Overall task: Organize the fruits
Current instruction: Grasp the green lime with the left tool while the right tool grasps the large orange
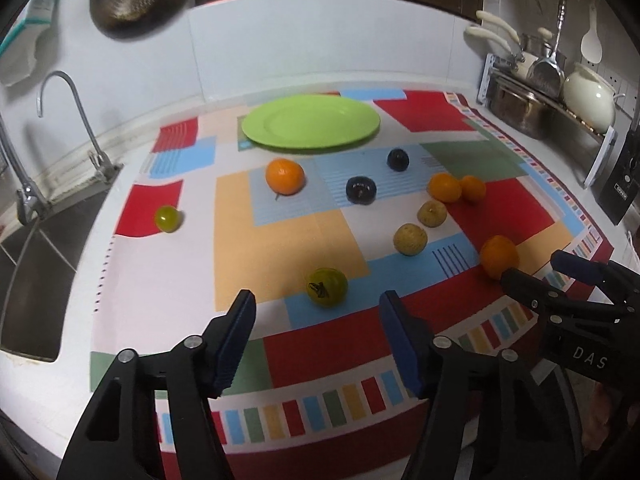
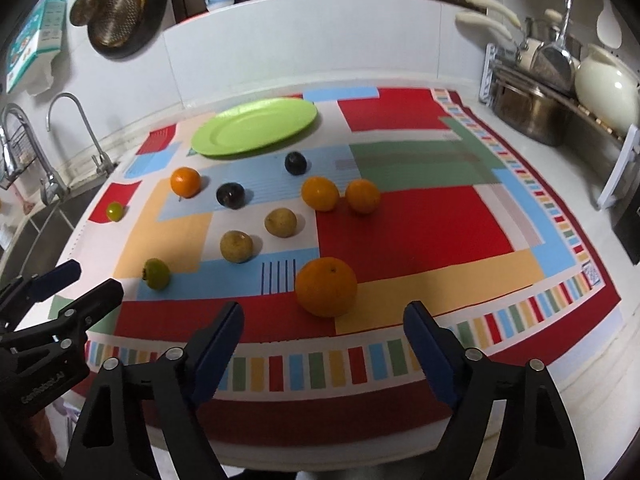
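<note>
An empty green plate lies at the back of a colourful mat. Several fruits lie scattered on the mat: oranges, two dark plums, two yellowish-brown fruits and green tomatoes. My left gripper is open and empty, just short of a green tomato. My right gripper is open and empty, just short of a large orange. The right gripper also shows at the right edge of the left wrist view.
A sink with taps lies left of the mat. A dish rack with pots and utensils stands at the back right. A strainer hangs on the back wall.
</note>
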A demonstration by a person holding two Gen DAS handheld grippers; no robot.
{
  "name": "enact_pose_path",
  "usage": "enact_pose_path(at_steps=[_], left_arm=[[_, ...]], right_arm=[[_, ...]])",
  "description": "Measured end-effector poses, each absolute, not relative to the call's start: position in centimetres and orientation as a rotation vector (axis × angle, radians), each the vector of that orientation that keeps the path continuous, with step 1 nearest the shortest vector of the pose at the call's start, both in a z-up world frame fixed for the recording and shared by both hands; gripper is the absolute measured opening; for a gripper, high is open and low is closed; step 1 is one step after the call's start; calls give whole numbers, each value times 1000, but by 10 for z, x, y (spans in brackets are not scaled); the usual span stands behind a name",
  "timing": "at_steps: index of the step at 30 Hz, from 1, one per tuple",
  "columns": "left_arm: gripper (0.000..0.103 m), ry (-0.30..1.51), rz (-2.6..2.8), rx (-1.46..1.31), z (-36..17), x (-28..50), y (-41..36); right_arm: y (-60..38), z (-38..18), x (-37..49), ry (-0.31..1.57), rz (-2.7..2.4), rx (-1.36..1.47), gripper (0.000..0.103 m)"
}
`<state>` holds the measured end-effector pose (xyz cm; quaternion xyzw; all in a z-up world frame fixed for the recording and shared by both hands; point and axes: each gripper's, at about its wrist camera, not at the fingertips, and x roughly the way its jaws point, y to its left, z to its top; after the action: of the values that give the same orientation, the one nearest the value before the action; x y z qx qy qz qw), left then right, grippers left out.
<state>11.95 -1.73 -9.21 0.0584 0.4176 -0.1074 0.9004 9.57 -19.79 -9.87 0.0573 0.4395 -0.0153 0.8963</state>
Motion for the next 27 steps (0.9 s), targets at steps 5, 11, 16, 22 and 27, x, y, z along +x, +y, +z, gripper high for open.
enact_pose_path(at_steps=[5, 11, 16, 22, 27], left_arm=[[55, 890, -246, 116, -102, 133, -18], [47, 927, -282, 113, -114, 147, -22], [41, 955, -300, 106, -122, 154, -23], [34, 968, -313, 105, -126, 160, -22], [30, 973, -322, 101, -129, 163, -20]], right_arm=[[-198, -110, 108, 948, -29, 132, 74], [-200, -120, 119, 982, -36, 144, 66], [-200, -124, 125, 994, -36, 145, 61], [-200, -128, 130, 1004, -30, 144, 53], [-199, -128, 132, 1004, -38, 130, 47]])
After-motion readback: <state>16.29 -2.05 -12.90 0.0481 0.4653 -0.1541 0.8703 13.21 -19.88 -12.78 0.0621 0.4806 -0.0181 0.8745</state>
